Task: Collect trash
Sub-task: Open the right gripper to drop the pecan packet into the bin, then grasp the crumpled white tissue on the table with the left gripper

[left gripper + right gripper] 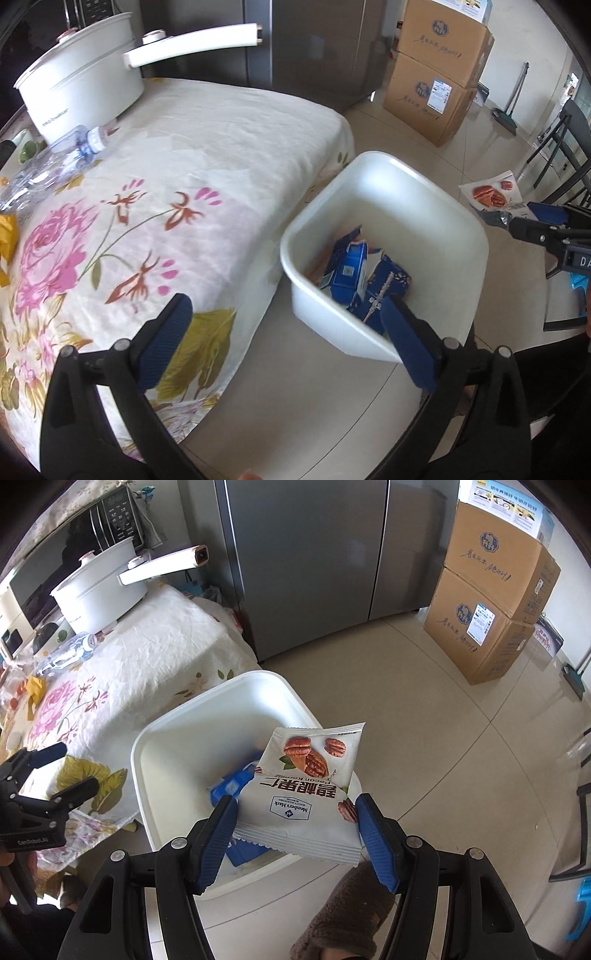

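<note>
The right gripper (297,827) grasps a pecan packet (308,794) by its sides, above the near right part of the white bin (177,738). The bin stands on the floor just right of the counter (207,155) and holds blue cartons (364,277). The left gripper (284,325) is released, holding nothing, near the counter's edge.

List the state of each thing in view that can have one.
Left hand-held gripper: open, holding nothing.
Right hand-held gripper: pads on both sides of the snack packet.
Snack packet: flat, over the bin.
Bin: on the floor beside the table, some blue wrappers inside.
Plastic bottle: lying on its side, cap on.
Pot: lid on.
Cardboard boxes: stacked, closed.
</note>
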`<state>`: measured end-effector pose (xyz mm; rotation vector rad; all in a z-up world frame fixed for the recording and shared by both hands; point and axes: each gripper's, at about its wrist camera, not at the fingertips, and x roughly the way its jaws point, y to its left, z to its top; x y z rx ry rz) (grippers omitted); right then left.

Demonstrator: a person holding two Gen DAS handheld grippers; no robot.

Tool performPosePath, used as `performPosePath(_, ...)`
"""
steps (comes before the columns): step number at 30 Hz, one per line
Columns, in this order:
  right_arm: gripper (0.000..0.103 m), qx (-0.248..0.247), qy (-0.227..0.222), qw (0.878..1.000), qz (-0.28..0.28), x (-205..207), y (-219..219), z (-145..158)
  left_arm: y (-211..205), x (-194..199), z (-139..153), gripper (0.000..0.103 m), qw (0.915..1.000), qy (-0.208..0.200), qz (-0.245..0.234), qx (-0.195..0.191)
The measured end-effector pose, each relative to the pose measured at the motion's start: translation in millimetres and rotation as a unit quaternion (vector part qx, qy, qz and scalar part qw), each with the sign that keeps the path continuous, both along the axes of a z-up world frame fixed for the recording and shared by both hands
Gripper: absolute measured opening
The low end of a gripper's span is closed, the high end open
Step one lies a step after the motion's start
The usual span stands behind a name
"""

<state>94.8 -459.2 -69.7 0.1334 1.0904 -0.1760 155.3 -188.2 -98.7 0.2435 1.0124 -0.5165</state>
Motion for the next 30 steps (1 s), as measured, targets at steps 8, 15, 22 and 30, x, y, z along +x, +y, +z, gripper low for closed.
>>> performPosePath(8, 0.099, 0.02, -0.005, 1.0, -0.011, 5.7, 2.8, 0.4, 15.3, -6.3, 3.0, 0.102, 0.9998, -0.007, 0.012, 0.015)
performPosePath(15, 0.103, 0.012, -0.014, 1.0, -0.007, 7.4, 10.1, 4.6, 32.5, -5.7, 8.5, 0.102, 0.9994, -0.011, 0.032, 0.013)
performPosePath(22, 0.103, 0.007, -0.019, 1.0, -0.015, 11.8, 13.1, 7.9, 48.7, -5.0, 13.6, 0.102, 0.9987, -0.01, 0.05, 0.007)
performPosePath(30, 0.103, 0.004, -0.025, 1.0, -0.006, 25.7, 31.4, 14.2, 80.2, -0.3, 23.2, 0.102, 0.9959, -0.012, 0.09, -0.004)
